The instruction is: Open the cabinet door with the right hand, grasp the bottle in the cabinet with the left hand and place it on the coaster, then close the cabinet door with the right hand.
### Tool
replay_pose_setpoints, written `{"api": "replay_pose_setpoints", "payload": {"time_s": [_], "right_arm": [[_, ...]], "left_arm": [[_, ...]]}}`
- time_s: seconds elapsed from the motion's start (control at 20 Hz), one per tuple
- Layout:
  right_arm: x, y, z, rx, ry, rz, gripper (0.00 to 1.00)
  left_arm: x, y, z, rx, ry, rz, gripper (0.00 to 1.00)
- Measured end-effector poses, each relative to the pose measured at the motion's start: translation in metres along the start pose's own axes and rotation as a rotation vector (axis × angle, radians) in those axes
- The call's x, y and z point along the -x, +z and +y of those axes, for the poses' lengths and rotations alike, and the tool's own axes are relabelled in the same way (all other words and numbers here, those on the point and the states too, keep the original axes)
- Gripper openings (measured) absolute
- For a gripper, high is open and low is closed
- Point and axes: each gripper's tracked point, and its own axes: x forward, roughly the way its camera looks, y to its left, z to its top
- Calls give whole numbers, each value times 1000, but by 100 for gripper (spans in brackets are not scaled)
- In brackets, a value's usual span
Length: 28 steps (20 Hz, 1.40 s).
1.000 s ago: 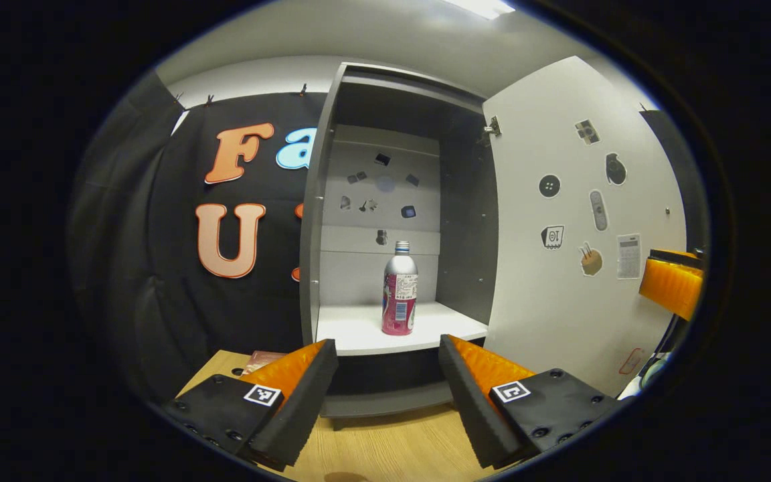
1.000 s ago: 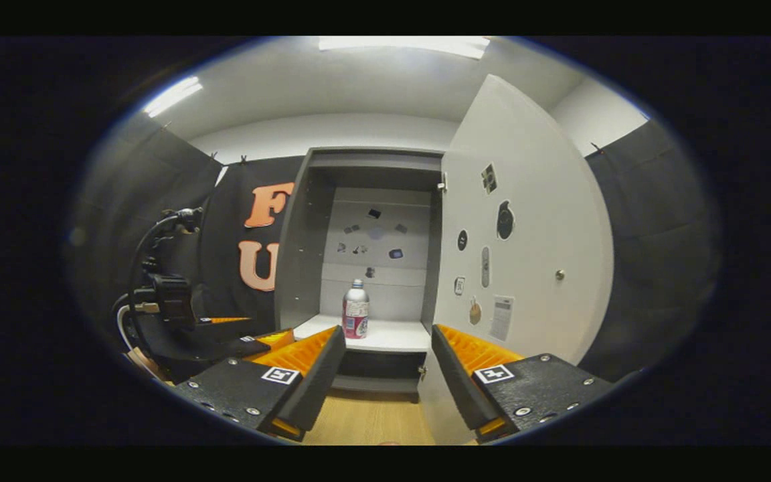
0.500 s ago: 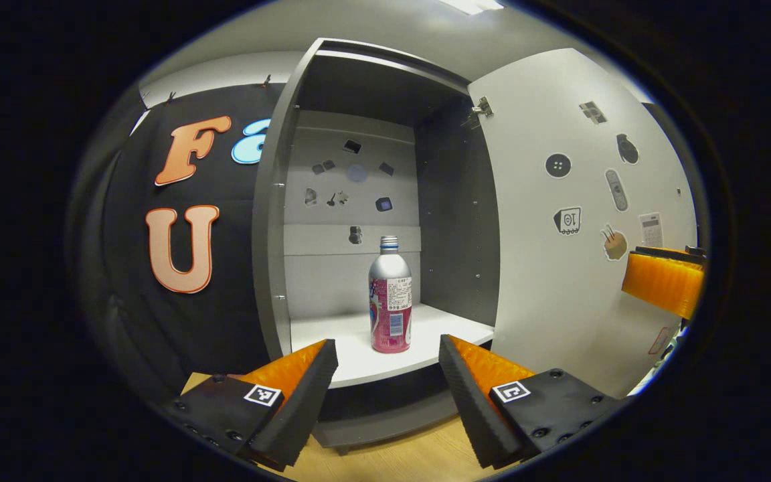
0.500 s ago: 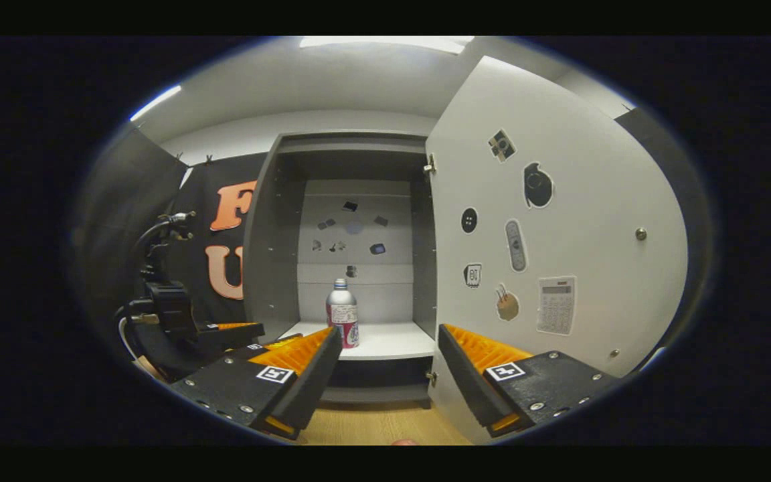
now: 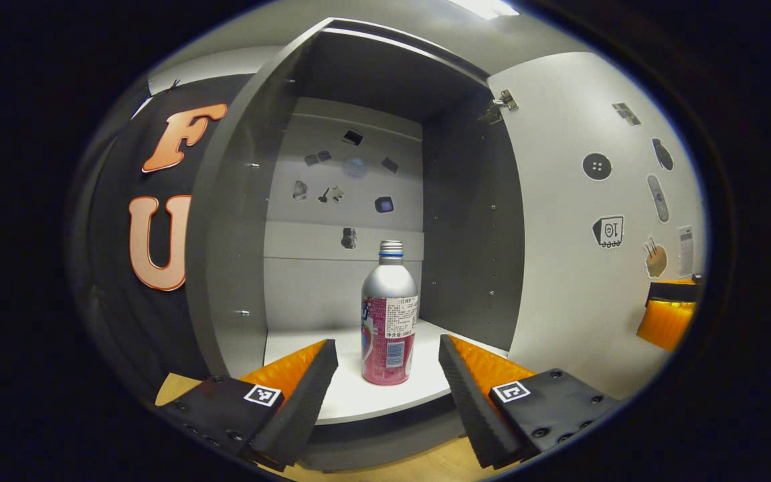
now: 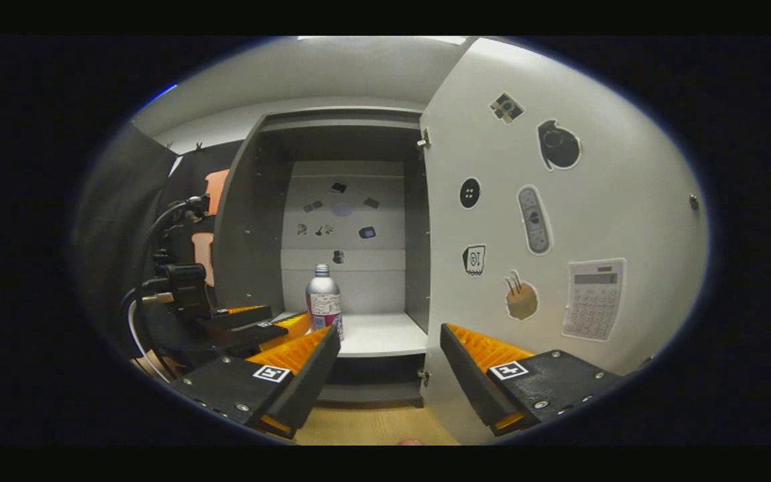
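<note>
Grey cabinet [image 5: 472, 221] stands with its door [image 5: 579, 281] swung wide; bottle [image 5: 389, 321] upright on its shelf [image 5: 332, 395]; left gripper [image 5: 387, 375] fingers spread before the bottle, empty; right gripper [image 6: 389, 361] fingers likewise spread, empty.

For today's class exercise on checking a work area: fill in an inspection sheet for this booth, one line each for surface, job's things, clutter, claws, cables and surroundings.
Surface: wooden table under the cabinet.
Job's things: bottle upright on the white shelf; door open; coaster not seen.
Clutter: nothing seen.
Claws: left claw open, in front of the bottle, not touching it; right claw open, beside the door.
Cables: black cable looping above the left claw.
Surroundings: black cloth wall; stickers on the door and back panel.
</note>
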Motion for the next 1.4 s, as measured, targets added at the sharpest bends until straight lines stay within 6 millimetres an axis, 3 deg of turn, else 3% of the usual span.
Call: {"api": "replay_pose_setpoints", "payload": {"time_s": [0.25, 0.5, 0.55, 0.6, 0.65, 0.7, 0.8, 1.05, 1.2, 1.4], "right_arm": [[-18, -1, -3, -12, 41, -26, 92], [-34, -14, -8, -9, 50, -7, 93], [-37, -15, -10, 2, 45, -10, 97], [-38, -15, -10, 12, 45, -13, 93], [-40, -15, -10, 20, 46, -16, 97], [-40, -14, -10, 26, 44, -18, 93], [-41, -14, -10, 35, 43, -22, 93], [-42, -23, -6, 56, 61, -4, 93], [-40, -28, 0, 49, 83, 7, 93], [-34, -28, -2, 61, 82, 6, 93]], "left_arm": [[-34, -5, -1, -23, 17, -4, 99], [-67, -21, 1, -27, 22, 34, 99], [-73, -24, 3, -32, 28, 40, 99], [-78, -25, 4, -39, 33, 40, 99], [-84, -28, 5, -46, 37, 43, 99], [-89, -31, 6, -51, 38, 48, 98], [-98, -34, 7, -50, 43, 55, 99], [-108, -30, 8, -63, 47, 38, 99], [-108, -29, 9, -62, 45, 34, 86], [-103, -27, 9, -58, 47, 32, 86]]}}
